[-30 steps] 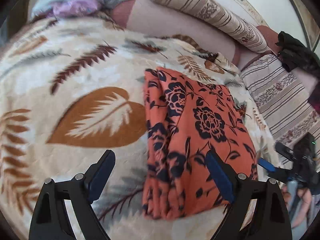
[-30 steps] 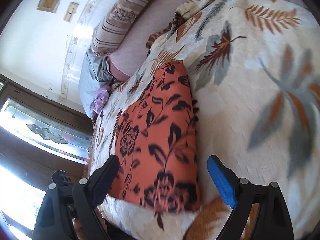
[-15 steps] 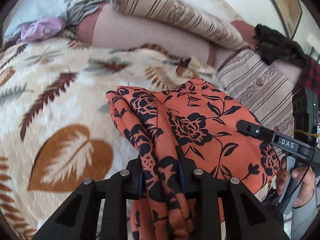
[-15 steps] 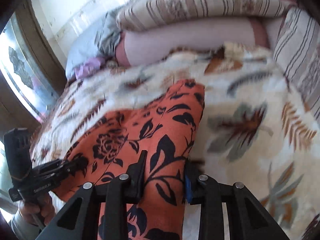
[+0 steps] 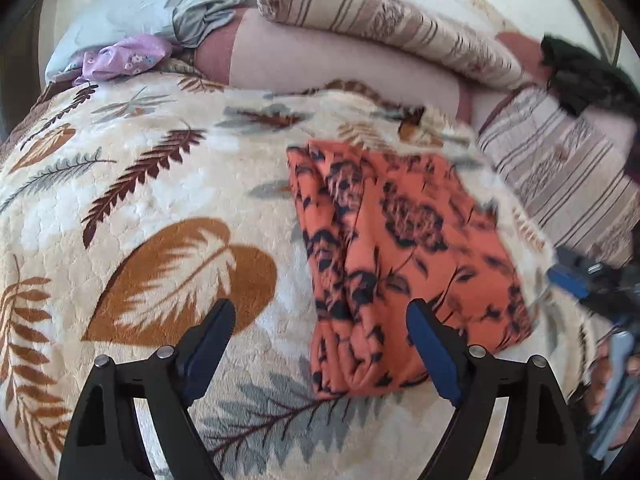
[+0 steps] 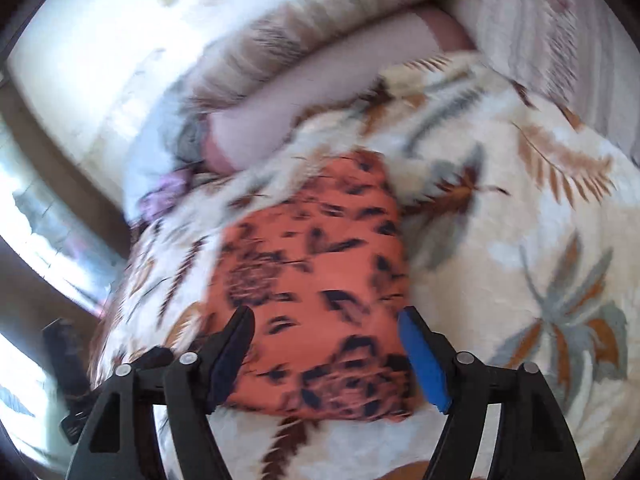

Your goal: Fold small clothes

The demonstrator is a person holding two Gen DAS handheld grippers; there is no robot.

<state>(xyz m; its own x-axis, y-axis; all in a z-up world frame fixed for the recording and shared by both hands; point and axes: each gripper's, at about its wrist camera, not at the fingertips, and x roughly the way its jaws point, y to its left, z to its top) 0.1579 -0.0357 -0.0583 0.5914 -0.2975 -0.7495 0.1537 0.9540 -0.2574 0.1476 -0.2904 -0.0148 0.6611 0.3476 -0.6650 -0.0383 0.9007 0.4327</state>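
Note:
An orange garment with a black flower print (image 5: 400, 256) lies folded into a rectangle on the leaf-patterned blanket (image 5: 160, 184). My left gripper (image 5: 320, 324) is open and empty, just in front of the garment's near left corner. My right gripper (image 6: 326, 334) is open and empty, its jaws standing either side of the garment's near edge (image 6: 316, 304) without gripping it. The right gripper also shows at the right edge of the left wrist view (image 5: 580, 280). The right wrist view is blurred by motion.
Striped cushions (image 5: 384, 28) and a pinkish bolster (image 5: 340, 68) line the far side of the blanket. A grey-blue cloth (image 5: 168, 4) and a purple cloth (image 5: 124, 58) lie at the far left. A dark cloth (image 5: 584, 76) rests on a striped cushion at right.
Half a second ago both grippers were shut on the orange garment and held it up. Now both have opened and drawn back, and the garment lies flat on the blanket.

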